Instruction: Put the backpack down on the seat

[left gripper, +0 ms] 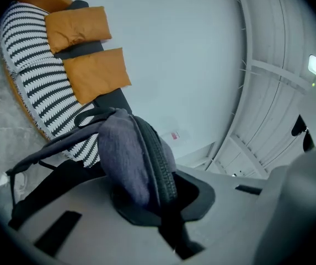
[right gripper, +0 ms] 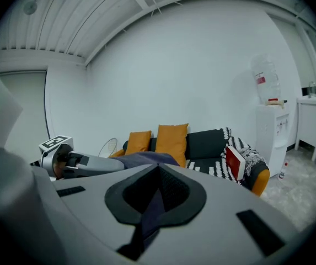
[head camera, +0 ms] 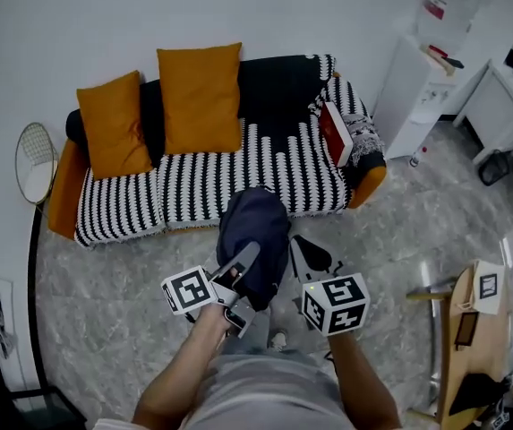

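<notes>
The backpack (head camera: 254, 236) hangs above the marble floor (head camera: 104, 276) on the near side of the sofa (head camera: 265, 164), and in the head view its top overlaps the seat's front edge; the left gripper (head camera: 243, 262) is clamped on its dark fabric; the right gripper (head camera: 303, 251) is closed on a thin strip of it; striped seat shows open between the orange cushions (head camera: 200, 97) at far left and the red book (head camera: 335, 133) at right.
</notes>
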A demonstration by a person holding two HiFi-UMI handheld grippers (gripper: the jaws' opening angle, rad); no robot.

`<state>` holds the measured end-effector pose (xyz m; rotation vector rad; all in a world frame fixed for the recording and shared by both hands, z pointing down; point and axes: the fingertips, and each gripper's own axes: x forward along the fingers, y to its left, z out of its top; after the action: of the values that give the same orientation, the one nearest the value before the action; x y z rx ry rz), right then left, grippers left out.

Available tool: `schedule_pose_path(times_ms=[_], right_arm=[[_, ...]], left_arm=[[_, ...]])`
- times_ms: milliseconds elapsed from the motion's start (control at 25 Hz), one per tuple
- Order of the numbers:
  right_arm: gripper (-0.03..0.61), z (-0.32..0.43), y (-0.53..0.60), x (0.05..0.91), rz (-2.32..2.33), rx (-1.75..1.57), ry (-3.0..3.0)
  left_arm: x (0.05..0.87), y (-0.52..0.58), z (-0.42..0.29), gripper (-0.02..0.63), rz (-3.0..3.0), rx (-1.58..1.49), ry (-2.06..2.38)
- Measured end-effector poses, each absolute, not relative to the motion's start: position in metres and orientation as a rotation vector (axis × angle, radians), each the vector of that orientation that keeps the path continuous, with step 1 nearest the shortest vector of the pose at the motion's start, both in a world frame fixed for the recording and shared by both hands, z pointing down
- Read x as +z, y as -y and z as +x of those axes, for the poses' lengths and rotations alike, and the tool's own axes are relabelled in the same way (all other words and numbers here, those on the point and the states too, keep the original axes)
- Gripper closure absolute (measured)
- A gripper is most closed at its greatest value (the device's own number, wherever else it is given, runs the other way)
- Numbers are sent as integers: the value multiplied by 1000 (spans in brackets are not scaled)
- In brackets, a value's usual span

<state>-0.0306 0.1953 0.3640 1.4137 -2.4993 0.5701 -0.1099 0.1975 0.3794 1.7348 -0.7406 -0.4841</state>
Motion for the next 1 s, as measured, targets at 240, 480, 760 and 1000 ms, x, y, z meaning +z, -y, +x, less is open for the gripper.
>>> schedule_pose_path(times_ms=[240, 480, 760, 1000], right_arm=[[577, -27, -128, 377, 1449, 593, 2457], [577, -24, -58, 377, 1497, 607, 2417], [577, -24, 15, 378, 1564, 615, 2361], [577, -16, 59, 380, 1612, 623, 2313]], left_arm=[[397, -130, -108, 589, 1736, -432, 727], [403, -59, -108, 591, 1746, -389, 702], [407, 18, -111, 591, 1740, -364, 662], [412, 71, -108, 592, 1740, -348, 626]])
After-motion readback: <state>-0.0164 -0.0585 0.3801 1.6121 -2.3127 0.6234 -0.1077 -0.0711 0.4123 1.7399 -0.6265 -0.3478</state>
